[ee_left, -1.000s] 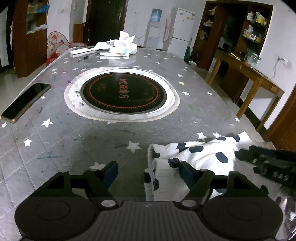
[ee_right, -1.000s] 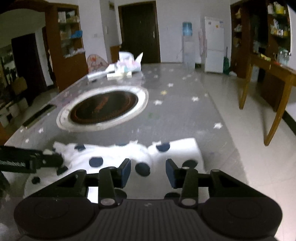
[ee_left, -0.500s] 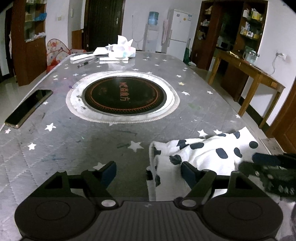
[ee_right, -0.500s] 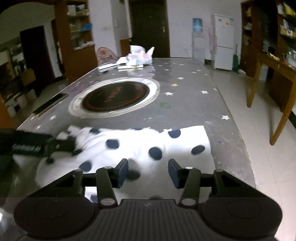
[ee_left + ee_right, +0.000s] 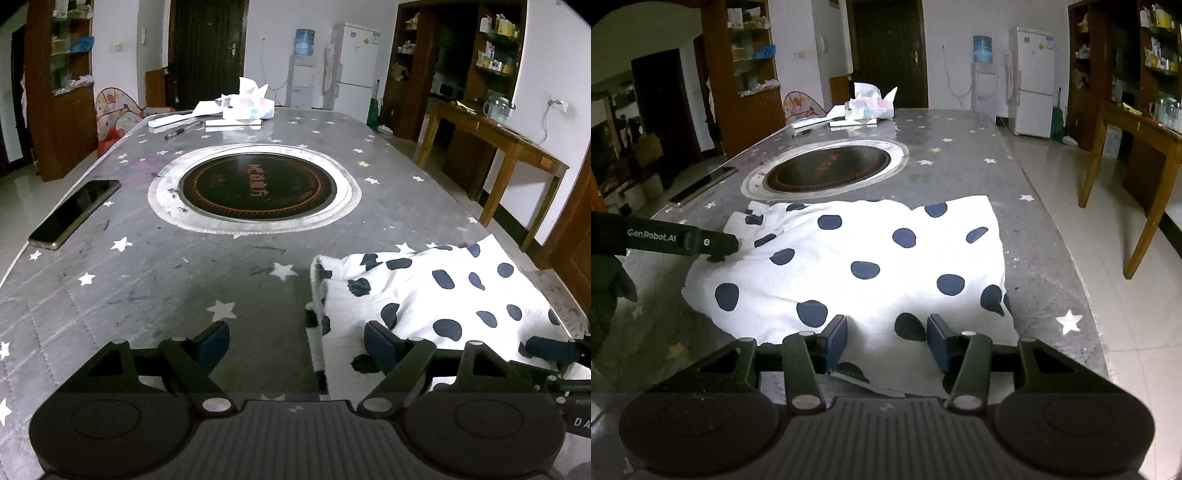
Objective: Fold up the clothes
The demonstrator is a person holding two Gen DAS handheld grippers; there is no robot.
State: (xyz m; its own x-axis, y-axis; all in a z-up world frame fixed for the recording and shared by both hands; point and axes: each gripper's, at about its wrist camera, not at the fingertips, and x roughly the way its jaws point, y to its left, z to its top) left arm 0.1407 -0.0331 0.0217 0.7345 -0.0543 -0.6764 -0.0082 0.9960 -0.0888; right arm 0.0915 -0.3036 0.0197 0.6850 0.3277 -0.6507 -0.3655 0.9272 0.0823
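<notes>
Polka-dot garment (image 5: 871,266) lies bunched on desk (image 5: 184,280), near right front corner, long axis across desk. Right gripper (image 5: 886,338) nearer, fingers apart over near hem. Left gripper (image 5: 295,343) fingers apart, empty, straddling garment's left edge; cloth mostly to its right.

Counts on bench (image 5: 155,295): 1 white garment with dark dots (image 5: 871,258), near right edge; 1 phone (image 5: 74,214), left edge; 1 round inset cooktop (image 5: 258,188), centre; 1 pen (image 5: 183,131) and 1 paper pile (image 5: 240,107), far end. Claws: 2, left claw (image 5: 297,341), right claw (image 5: 886,338).
</notes>
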